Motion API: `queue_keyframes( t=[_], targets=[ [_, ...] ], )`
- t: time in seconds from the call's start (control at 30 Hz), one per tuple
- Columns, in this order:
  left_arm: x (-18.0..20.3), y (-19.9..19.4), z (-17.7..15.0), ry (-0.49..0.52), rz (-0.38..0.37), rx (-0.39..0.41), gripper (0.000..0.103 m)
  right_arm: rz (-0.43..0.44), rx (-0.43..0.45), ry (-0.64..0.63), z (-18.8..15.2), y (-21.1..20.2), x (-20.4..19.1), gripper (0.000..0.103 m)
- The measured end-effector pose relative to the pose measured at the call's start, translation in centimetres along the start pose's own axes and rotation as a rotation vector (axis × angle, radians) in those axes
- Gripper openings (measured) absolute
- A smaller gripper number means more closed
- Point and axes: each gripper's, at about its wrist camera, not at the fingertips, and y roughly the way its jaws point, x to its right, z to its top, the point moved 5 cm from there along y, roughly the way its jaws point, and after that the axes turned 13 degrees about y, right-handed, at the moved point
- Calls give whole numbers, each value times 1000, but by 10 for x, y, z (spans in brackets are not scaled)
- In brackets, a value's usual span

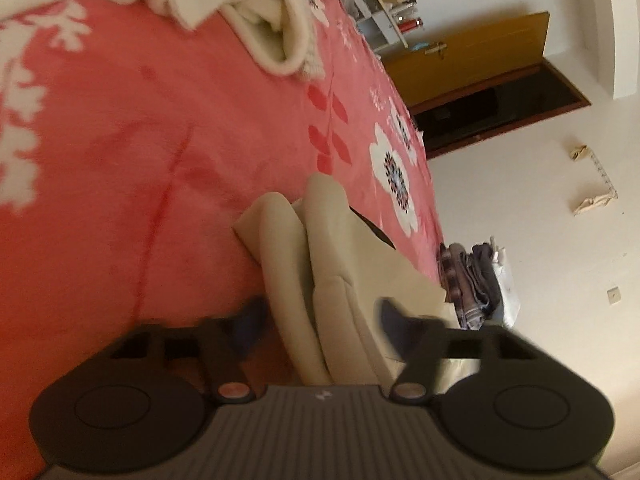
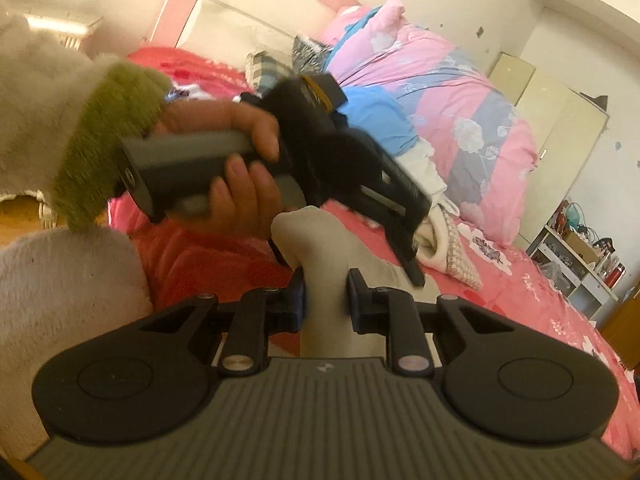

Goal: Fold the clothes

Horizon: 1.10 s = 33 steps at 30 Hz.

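Observation:
A folded beige garment lies on the red flowered blanket. My left gripper stands open, its blurred fingers straddling the garment's near end. In the right wrist view the same beige garment rises in a bunched fold between my right gripper fingers, which are shut on it. Just above, a hand in a fluffy cream and green sleeve holds the left gripper's handle, with that gripper angled down toward the cloth.
A cream fleece garment lies crumpled farther up the bed. A pink and grey quilt is heaped by the headboard. Folded dark clothes sit past the bed's edge. A white shelf and wooden door stand beyond.

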Motion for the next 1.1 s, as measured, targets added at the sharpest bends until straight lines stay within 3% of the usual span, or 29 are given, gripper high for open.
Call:
queue_keyframes(
  t=[0.1, 0.23, 0.57, 0.87, 1.03, 1.1],
  targets=[
    [11, 4, 4, 18, 29, 26, 18, -7, 22, 36, 3, -5, 8, 18],
    [44, -4, 12, 53, 50, 83, 16, -26, 69, 103, 7, -19, 22, 18],
    [190, 18, 25, 301, 116, 132, 16, -147, 257, 343, 11, -92, 88, 18],
    [318, 112, -2, 534, 143, 24, 16, -312, 413, 621, -37, -179, 179, 18],
    [359, 195, -28, 646, 187, -89, 17, -388, 452, 853, -98, -209, 230, 18],
    [364, 228, -42, 698, 212, -137, 24, -404, 454, 966, -127, -212, 249, 18]
  ],
)
